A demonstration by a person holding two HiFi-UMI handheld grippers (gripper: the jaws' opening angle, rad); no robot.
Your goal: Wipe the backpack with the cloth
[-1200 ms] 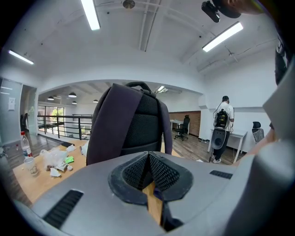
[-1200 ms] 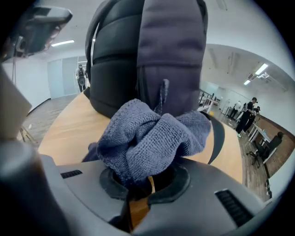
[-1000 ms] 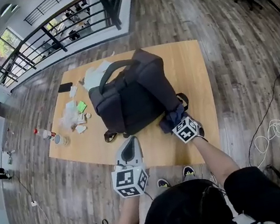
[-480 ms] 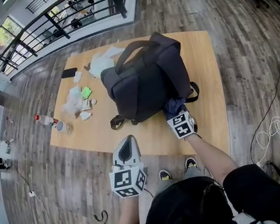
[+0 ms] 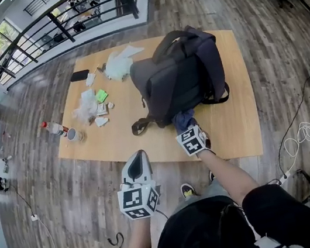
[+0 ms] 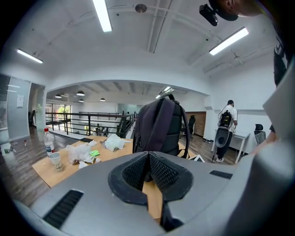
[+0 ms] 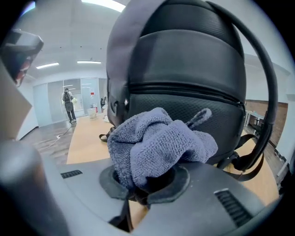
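Head view: backpack [image 5: 179, 77] stands on table [image 5: 233, 130].

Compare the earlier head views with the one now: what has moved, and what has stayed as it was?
The right claw, shut on the cloth, slid left along the backpack's near bottom edge, from its right corner toward the middle. Nothing was taken up or let go. The left claw stays shut and empty short of the table; bottle and cup are unmoved.

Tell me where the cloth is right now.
In the head view, the cloth is clamped in the right gripper, right of centre, at the near lower edge of the backpack.
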